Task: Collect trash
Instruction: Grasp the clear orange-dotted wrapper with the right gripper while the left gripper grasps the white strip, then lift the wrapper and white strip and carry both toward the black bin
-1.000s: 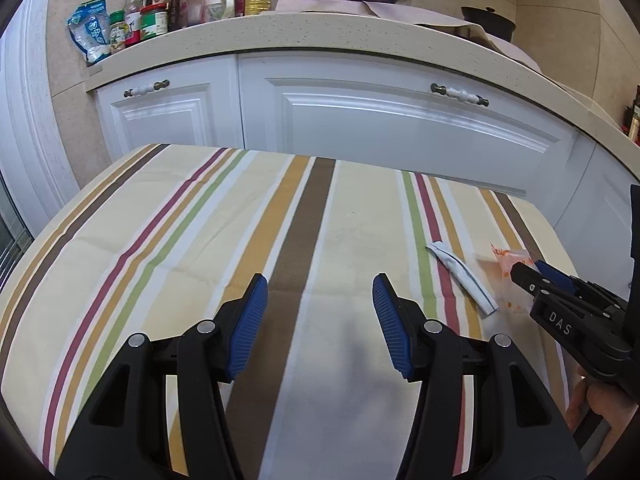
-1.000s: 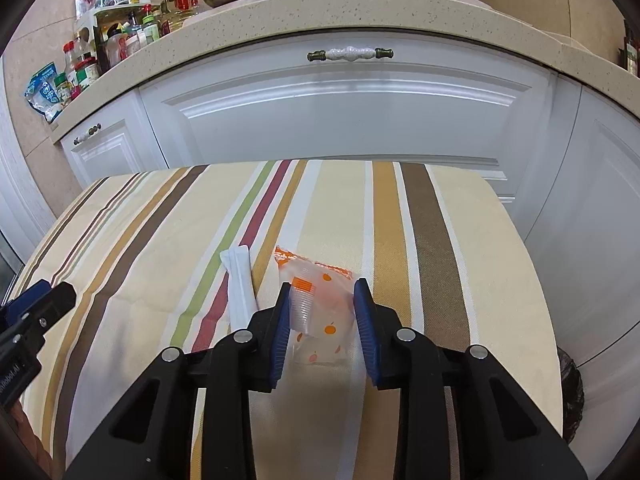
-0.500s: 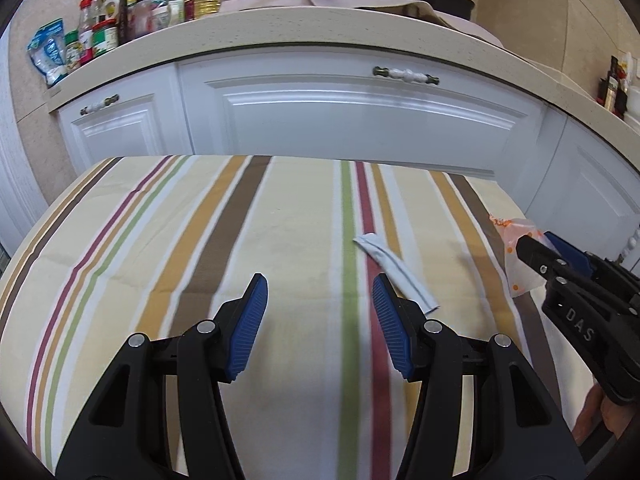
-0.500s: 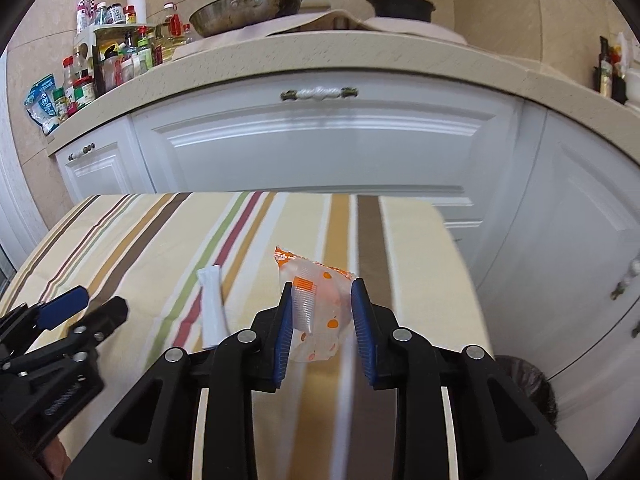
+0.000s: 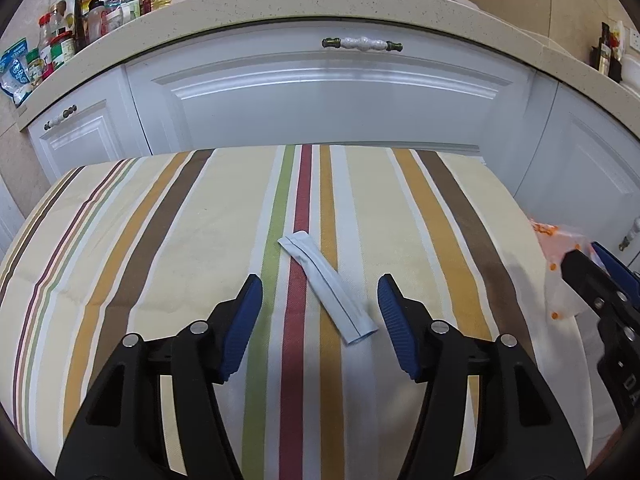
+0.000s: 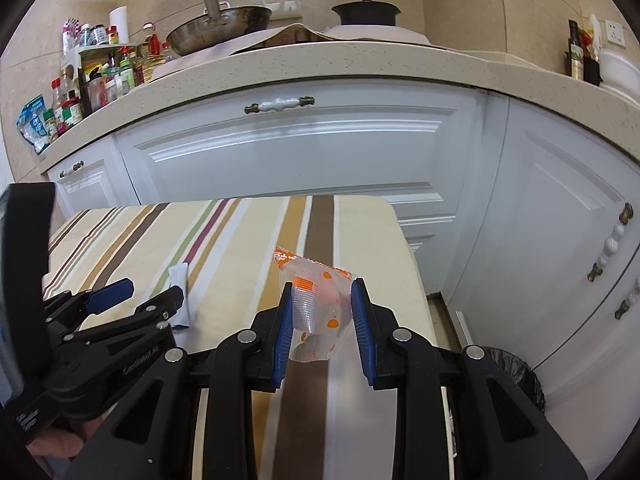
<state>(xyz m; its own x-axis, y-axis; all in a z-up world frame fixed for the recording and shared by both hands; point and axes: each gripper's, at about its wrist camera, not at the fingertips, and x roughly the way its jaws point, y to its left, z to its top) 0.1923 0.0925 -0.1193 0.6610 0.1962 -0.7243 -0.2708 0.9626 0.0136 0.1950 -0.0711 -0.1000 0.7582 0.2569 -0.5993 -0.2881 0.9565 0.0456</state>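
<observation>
Left gripper (image 5: 319,297) spread wide, blue pads on either side of nothing, poised low over the striped tablecloth (image 5: 168,240). Just ahead of and between its fingertips, a flat pale-blue wrapper (image 5: 326,286), lying diagonally across the red and ochre stripes: near end close to the right fingertip, far end pointing away and to the left. No contact between wrapper and pads.

Right gripper (image 6: 322,300) narrowed onto a clear plastic packet with orange print (image 6: 316,312), pinched between both blue pads. Packet upright in the grip, crimped orange top edge poking forward beyond the fingertips, lower part hanging between the fingers, lifted off the cloth near the table's right edge. Seen from the left wrist view as an orange-dotted bag (image 5: 560,264) far off to the right, beside the right gripper's black jaw.

Below and to the right of the right gripper, on the floor beside the table, a black-lined trash bin (image 6: 516,376), only partly in view. To its left, the left gripper's black body with the pale-blue wrapper just past its tips. Beyond both grippers, white cabinet doors (image 5: 332,108) under a speckled countertop (image 6: 360,64).
</observation>
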